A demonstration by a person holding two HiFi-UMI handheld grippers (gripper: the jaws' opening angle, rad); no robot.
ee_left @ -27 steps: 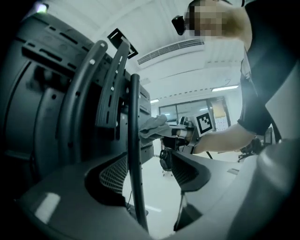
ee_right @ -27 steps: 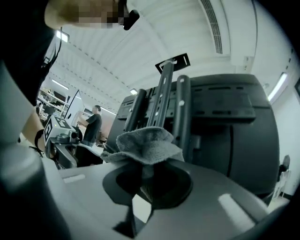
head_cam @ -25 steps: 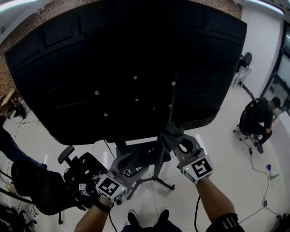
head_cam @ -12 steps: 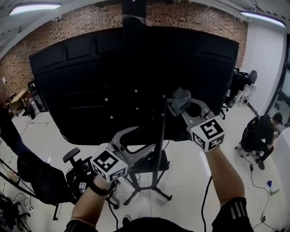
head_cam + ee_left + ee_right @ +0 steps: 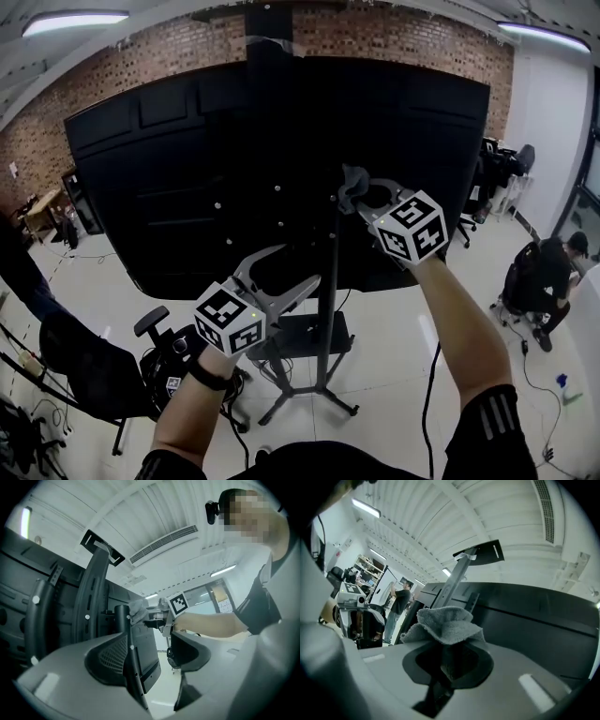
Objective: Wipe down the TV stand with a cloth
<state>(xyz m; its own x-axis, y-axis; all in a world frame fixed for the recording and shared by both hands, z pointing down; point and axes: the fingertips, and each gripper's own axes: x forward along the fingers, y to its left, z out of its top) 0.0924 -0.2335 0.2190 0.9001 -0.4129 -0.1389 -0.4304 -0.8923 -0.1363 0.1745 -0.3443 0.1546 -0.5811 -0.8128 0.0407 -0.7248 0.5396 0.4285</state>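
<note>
The TV stand's black pole [image 5: 327, 309] rises from a legged base [image 5: 314, 398] behind the big black TV back [image 5: 187, 187]. My right gripper [image 5: 351, 194] is shut on a bunched grey cloth [image 5: 353, 178], which is held against the upper pole. In the right gripper view the cloth [image 5: 445, 625] bulges out above the jaws of the right gripper [image 5: 449, 651]. My left gripper [image 5: 298, 265] is lower and to the left of the pole, open. In the left gripper view the pole [image 5: 127, 644] stands by the left jaw of the left gripper [image 5: 154, 644], unpressed, with the cloth [image 5: 137, 611] higher up.
A small shelf [image 5: 305, 333] sits on the stand. A black office chair [image 5: 84, 375] stands at lower left. A person [image 5: 539, 286] sits at right, with a cable [image 5: 427, 412] on the white floor. Another person [image 5: 398, 604] stands far off. A brick wall backs the TV.
Both grippers have risen along the stand. The right gripper carried the cloth up and then left onto the upper pole. The left gripper stayed open.
</note>
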